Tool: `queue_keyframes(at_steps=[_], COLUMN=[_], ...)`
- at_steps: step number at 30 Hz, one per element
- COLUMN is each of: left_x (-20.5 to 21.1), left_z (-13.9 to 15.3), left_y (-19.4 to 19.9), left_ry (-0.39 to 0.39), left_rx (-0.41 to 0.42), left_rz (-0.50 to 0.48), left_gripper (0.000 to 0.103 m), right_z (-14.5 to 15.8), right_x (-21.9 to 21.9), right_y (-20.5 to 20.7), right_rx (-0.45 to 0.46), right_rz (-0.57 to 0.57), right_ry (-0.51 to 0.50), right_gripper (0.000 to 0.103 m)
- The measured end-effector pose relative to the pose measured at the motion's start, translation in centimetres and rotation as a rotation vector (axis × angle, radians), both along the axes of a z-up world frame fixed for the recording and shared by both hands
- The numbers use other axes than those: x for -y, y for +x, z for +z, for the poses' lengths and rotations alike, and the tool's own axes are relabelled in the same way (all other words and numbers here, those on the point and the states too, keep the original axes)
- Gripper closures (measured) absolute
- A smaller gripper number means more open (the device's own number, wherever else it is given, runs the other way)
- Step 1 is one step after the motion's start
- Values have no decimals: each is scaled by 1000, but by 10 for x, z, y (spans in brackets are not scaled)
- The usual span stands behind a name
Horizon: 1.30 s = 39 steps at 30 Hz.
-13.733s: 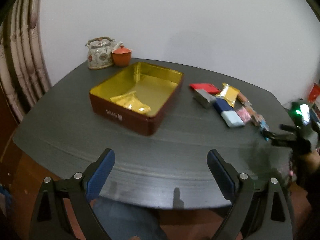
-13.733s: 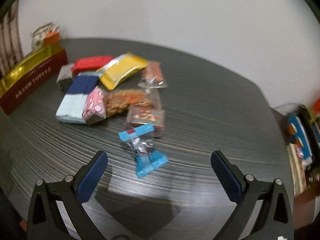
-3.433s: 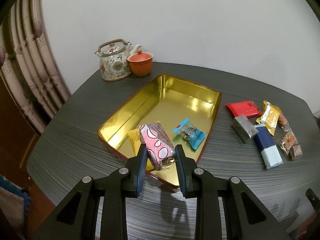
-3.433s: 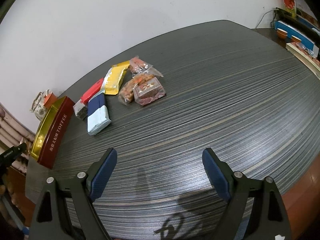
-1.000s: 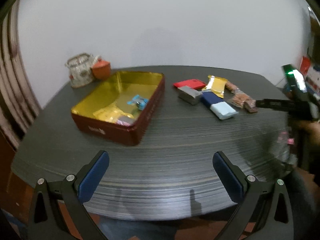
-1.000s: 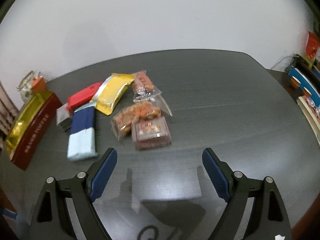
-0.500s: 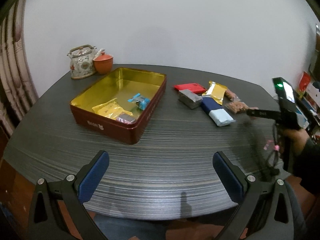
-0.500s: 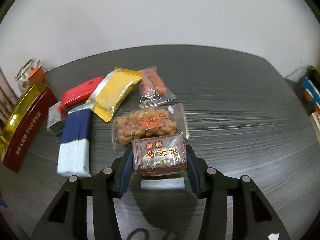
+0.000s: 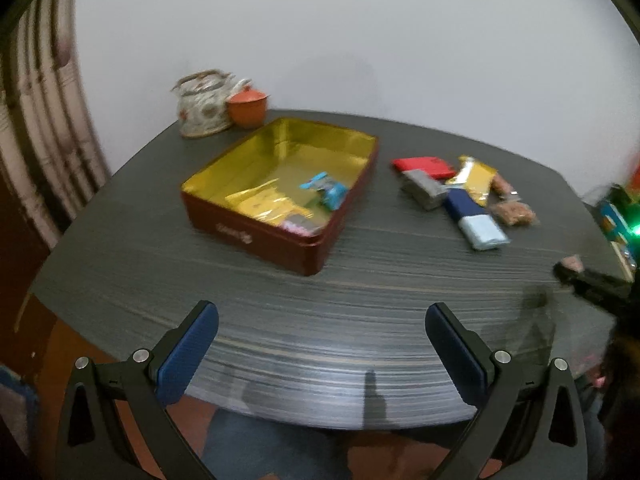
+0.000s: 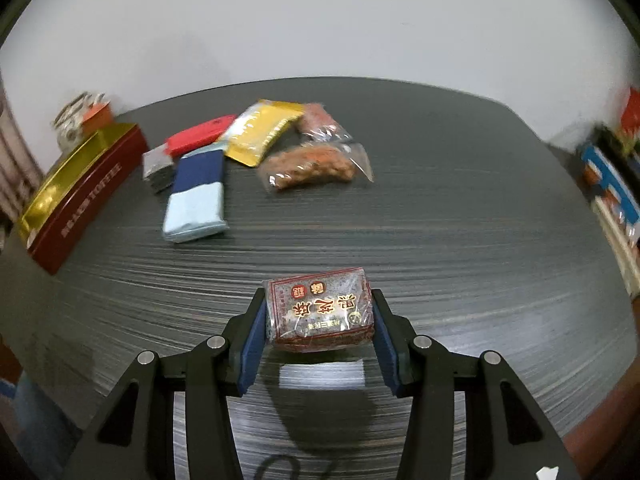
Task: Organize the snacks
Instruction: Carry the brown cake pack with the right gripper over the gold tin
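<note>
My right gripper (image 10: 319, 330) is shut on a dark red wrapped snack cake (image 10: 320, 312), lifted a little above the dark table with its shadow under it. That gripper also shows at the right edge of the left wrist view (image 9: 570, 270). Behind it lie a peanut bag (image 10: 312, 168), a blue bar (image 10: 196, 196), a gold pack (image 10: 262, 130), a red pack (image 10: 200, 134) and a grey pack (image 10: 158, 168). The red tin with gold lining (image 9: 256, 236) holds a yellow pack (image 9: 266, 204), a blue candy (image 9: 326, 190) and a pink pack. My left gripper (image 9: 320, 354) is open above the table's near edge.
A patterned teapot (image 9: 202, 104) and an orange lidded cup (image 9: 248, 108) stand at the back left by the tin. A striped curtain hangs at the left. Boxes and clutter (image 10: 612, 184) sit beyond the table's right edge. The white wall is close behind.
My right gripper closed on the dark red snack cake and pulled it back from the pile toward the near edge. The left gripper stayed open, its view shifted slightly.
</note>
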<state>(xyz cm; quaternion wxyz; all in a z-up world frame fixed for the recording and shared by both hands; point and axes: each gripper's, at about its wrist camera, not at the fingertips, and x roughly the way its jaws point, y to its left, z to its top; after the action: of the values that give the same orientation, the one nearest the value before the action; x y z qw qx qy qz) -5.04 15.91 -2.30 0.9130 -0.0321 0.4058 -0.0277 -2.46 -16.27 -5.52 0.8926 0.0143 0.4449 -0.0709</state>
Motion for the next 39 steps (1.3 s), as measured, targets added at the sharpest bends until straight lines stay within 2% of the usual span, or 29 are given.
queue_keyframes(at_steps=[2, 7, 15, 20, 23, 33, 39], left_x=[-6, -21, -25, -29, -33, -48, -57], left_z=[-4, -12, -13, -19, -21, -20, -21], left_y=[4, 9, 10, 11, 12, 14, 15], left_ry=[20, -3, -11, -69, -75, -93, -109], left_rx=[-33, -100, -118, -157, -168, -173, -183], left_rz=[37, 83, 98, 106, 123, 177, 197], left_gripper=[0, 1, 1, 1, 1, 1, 1], right_z=[12, 36, 68, 87, 93, 79, 58], right_x=[-6, -35, -95, -137, -160, -224, -242], right_y=[5, 15, 33, 54, 68, 96, 101], right_rx=[19, 50, 85, 106, 108, 76, 38], right_rz=[3, 50, 152, 236, 276, 403, 447], right_ry=[9, -14, -11, -17, -19, -41, 0], right_gripper=[58, 58, 58, 58, 58, 58, 58])
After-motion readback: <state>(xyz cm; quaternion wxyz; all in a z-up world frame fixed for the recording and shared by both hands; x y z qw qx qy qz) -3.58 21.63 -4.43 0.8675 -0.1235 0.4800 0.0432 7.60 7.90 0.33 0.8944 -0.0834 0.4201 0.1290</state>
